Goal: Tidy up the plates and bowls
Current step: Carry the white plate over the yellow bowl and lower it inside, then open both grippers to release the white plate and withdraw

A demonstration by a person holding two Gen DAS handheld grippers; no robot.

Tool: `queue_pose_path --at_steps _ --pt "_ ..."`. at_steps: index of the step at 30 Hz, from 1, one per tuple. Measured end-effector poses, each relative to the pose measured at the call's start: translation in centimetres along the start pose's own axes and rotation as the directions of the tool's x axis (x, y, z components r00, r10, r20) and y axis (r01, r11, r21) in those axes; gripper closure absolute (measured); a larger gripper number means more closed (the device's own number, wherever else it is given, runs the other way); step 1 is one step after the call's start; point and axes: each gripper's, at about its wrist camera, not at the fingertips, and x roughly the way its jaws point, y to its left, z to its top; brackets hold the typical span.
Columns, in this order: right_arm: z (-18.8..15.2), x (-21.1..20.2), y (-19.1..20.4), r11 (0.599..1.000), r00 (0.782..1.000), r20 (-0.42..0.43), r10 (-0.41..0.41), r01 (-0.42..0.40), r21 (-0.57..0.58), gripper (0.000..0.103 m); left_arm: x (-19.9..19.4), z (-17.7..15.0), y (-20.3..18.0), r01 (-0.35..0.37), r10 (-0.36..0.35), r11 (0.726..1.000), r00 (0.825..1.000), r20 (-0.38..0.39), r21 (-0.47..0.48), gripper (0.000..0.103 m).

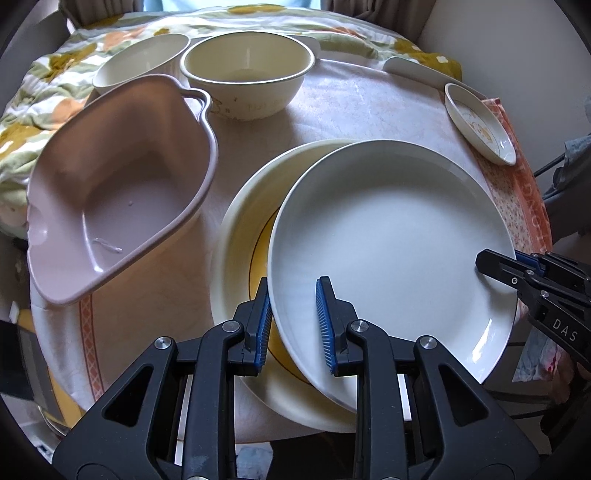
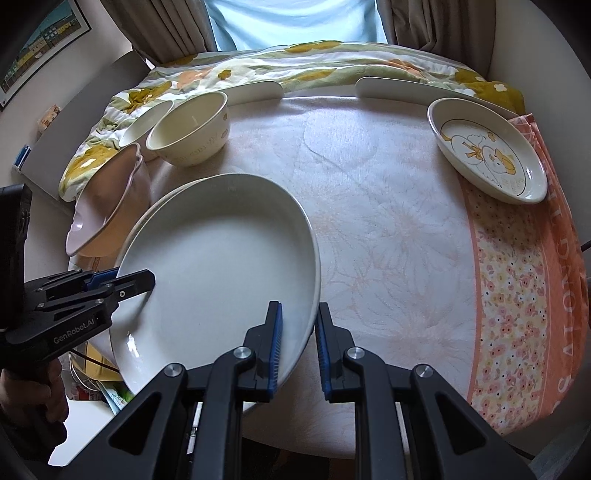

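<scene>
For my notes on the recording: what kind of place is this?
Probably a home dining corner: a clothed table with household dishes such as a duck-print dish, curtains at a window, and a framed picture on the wall.

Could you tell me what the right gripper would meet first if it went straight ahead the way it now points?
The right gripper already straddles the near rim of the white plate, one finger inside and one outside. Pushed forward, it would probably only slide further along that rim; beyond lies the tablecloth. Depth is uncertain.

Yellow-centred plate (image 1: 240, 229) mostly hidden under white plate (image 1: 391, 236)
</scene>
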Motion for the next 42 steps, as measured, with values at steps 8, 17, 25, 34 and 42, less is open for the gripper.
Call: queue_pose_path --at_steps 8,17,25,34,42 --pt "-0.1 0.0 0.6 1.000 1.000 0.002 -0.018 0.018 -0.024 0.087 0.7 0.0 -1.5 -0.101 0.101 0.992 0.995 -0.001 0.081 0.082" --pt "-0.1 0.3 1.1 0.997 0.999 0.003 -0.052 0.052 -0.058 0.087 0.4 -0.5 -3.3 -0.259 0.254 0.944 0.966 0.055 0.205 0.082" --pt "0.3 0.6 2.4 0.987 0.995 0.015 -0.102 0.103 -0.125 0.087 0.2 -0.7 -3.4 -0.320 0.307 0.918 0.947 0.090 0.233 0.083" --pt "0.3 0.8 2.9 0.980 0.990 0.019 -0.138 0.139 -0.145 0.087 -0.1 -1.1 -3.9 -0.357 0.338 0.899 0.934 0.114 0.256 0.083" --pt "0.2 0.7 3.0 0.979 0.989 0.021 -0.145 0.147 -0.140 0.087 -0.3 -1.2 -3.8 -0.380 0.358 0.887 0.925 0.128 0.261 0.082"
